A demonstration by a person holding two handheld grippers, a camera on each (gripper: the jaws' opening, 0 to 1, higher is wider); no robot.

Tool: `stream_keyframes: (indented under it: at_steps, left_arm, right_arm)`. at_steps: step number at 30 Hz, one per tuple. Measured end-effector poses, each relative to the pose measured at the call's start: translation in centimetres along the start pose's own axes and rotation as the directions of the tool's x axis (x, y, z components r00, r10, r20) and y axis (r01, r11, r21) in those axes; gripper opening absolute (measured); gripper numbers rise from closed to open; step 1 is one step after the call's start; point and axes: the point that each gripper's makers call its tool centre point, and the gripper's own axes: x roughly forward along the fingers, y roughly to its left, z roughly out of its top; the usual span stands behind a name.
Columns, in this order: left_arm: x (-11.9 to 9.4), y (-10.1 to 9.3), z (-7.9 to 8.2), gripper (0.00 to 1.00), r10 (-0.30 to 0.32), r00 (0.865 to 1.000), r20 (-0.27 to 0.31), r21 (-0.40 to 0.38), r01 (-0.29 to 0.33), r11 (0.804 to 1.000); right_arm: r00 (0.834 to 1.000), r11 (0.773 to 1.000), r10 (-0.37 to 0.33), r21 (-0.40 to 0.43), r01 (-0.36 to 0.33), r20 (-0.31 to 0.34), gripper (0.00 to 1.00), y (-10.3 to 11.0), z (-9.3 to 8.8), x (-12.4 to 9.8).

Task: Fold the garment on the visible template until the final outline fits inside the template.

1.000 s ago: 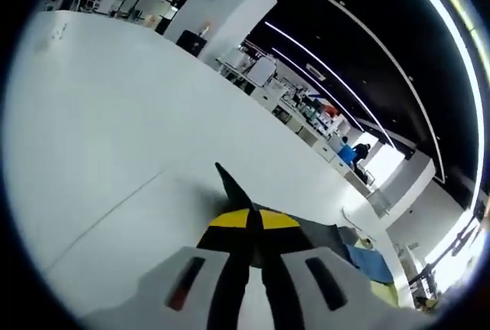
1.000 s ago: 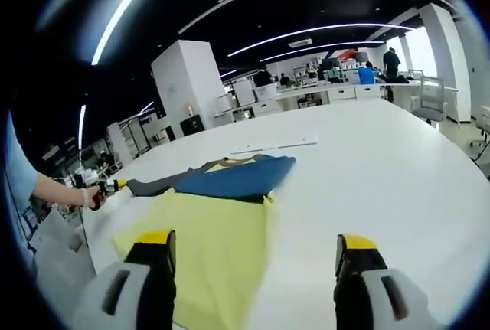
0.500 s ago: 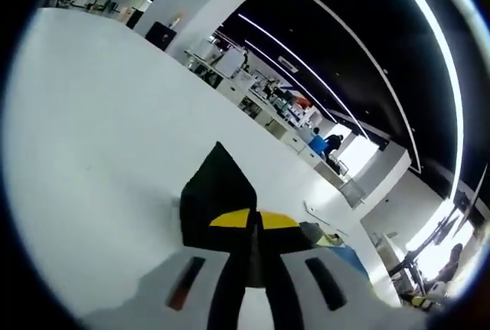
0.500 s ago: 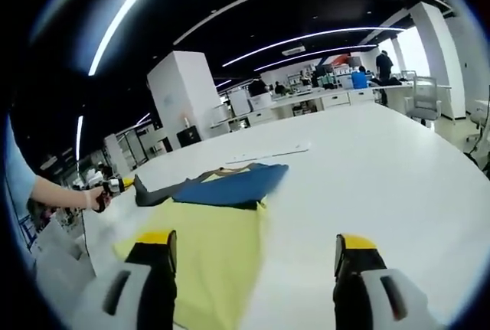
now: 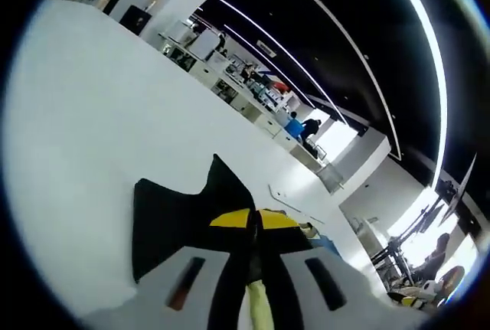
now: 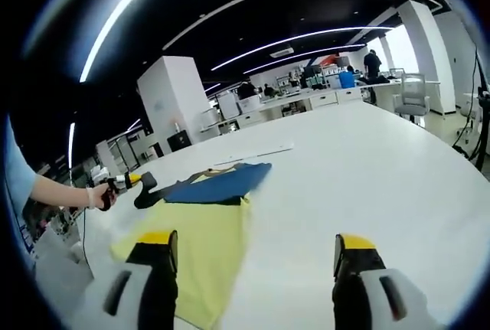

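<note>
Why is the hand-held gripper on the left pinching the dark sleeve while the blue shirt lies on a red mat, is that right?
Nearly right. The left hand-held gripper is shut on the dark sleeve, but the mat under the blue shirt is yellow, not red. The right gripper view shows this.

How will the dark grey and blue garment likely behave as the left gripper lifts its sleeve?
Probably floppy: the dark grey and blue garment lies flat and thin on the yellow template. Its dark sleeve bends from the shut left gripper, suggesting it will drape. It likely drags lightly across the white table.
</note>
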Motion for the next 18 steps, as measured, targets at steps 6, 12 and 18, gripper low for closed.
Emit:
stream_keyframes:
  at_steps: [6, 12, 18]
  left_arm:
    - [3.1, -3.3, -1.8, 0.0, -0.073, 0.995, -0.073, 0.026, 0.075, 0.997]
    - [5.7, -6.6, -3.8, 0.0, -0.144, 0.982, -0.125, 0.03, 0.149, 0.988]
    - [8.0, -8.9, -4.9, 0.0, -0.2, 0.967, -0.155, 0.019, 0.205, 0.979]
  right_arm:
    - [1.0, 1.0, 0.004, 0.014, -0.004, 0.001, 0.84, 0.0, -0.4, 0.0]
    - [1.0, 1.0, 0.011, 0.014, -0.011, -0.009, 0.84, 0.1, -0.7, 0.3]
    - [1.0, 1.0, 0.007, 0.019, -0.007, -0.008, 0.84, -0.3, -0.8, 0.1]
